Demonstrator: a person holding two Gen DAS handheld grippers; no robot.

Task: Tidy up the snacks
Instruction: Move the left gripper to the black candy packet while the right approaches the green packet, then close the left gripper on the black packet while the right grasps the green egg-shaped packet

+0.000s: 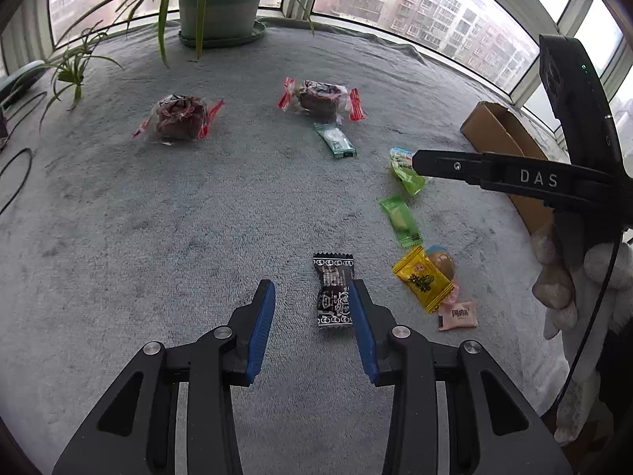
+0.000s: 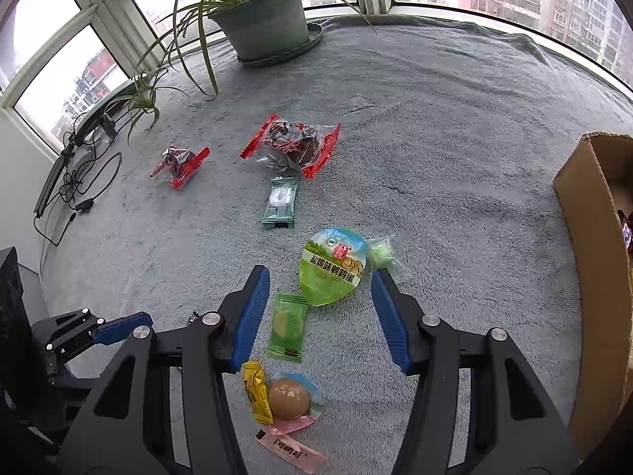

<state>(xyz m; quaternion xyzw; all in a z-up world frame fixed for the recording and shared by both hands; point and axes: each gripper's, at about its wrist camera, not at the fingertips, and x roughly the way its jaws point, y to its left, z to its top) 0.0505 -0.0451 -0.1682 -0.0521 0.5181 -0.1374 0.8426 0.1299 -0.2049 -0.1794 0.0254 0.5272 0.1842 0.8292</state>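
Left wrist view alone showed the dark brown printed snack wrapper (image 1: 334,291) w/ its right edge against the left gripper (image 1: 312,297)'s right finger pad (image 1: 362,328); in the right wrist view only a corner of it peeked out at 9 o'clock. Right wrist view alone showed inside the brown cardboard box (image 2: 593,261) at 3 o'clock, w/ something dark in it, not identifiable.

Left gripper fingers were spread wide, released, holding nothing. Right gripper (image 2: 320,297) fingers were also wide apart, holding nothing; the round green quail-egg pouch (image 2: 332,267) and the flat green rectangular packet (image 2: 288,326) lay between them, neither clearly touched.

On the grey fleece-covered surface (image 2: 455,138), toward 6 o'clock of the right wrist view, lay a yellow sachet (image 2: 257,392), a clear pack w/ a brown egg (image 2: 289,398) and a pink strip packet (image 2: 290,449), overlapping. Toward 12 o'clock lay a teal striped bar wrapper (image 2: 281,204) and two clear red-edged cake packs (image 2: 294,144), (image 2: 180,164), then a green potted plant (image 2: 265,19) by the window.
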